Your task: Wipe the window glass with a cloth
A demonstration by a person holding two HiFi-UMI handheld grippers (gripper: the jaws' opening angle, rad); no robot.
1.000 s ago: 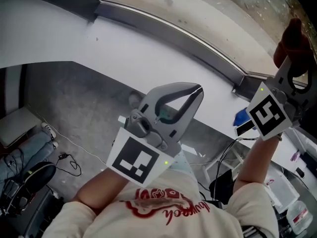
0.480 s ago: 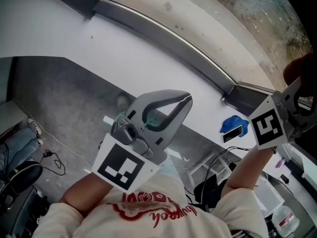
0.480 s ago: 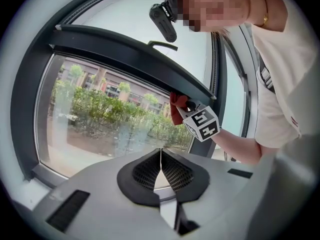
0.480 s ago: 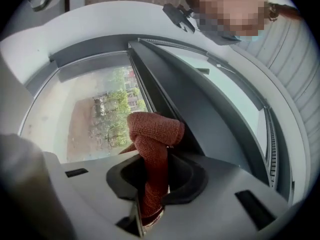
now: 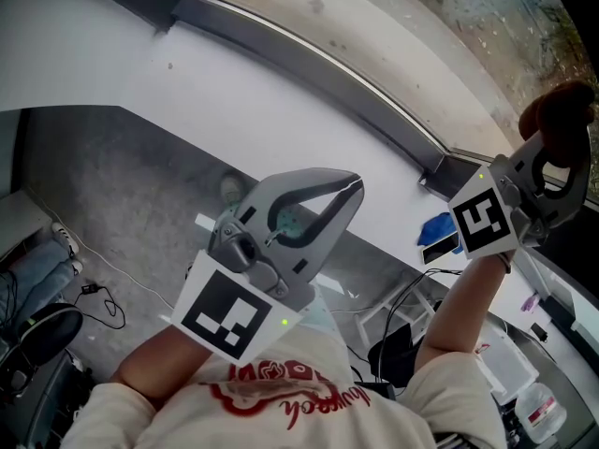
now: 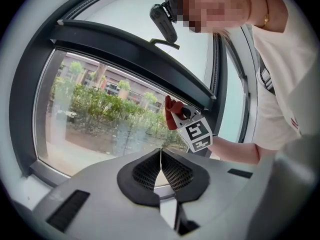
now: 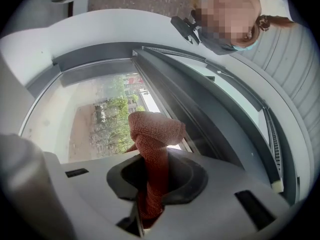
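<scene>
The right tongs pinch a rust-red woven cloth, its bunched end held up near the clear window glass for wiping. The left tongs, closed on nothing, hang back from the glass.

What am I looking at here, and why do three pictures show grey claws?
There is no robot. A person holds a two-jaw gripper in each hand, and each gripper carries a marker cube. The head view looks down from a camera on the person's head. The other two views come from cameras riding on the grippers, looking along their jaws. The left gripper is shut and empty. The right gripper is shut on a reddish cloth, held up near the window glass. On the white sill lie a blue item and a dark flat object, perhaps a phone.
</scene>
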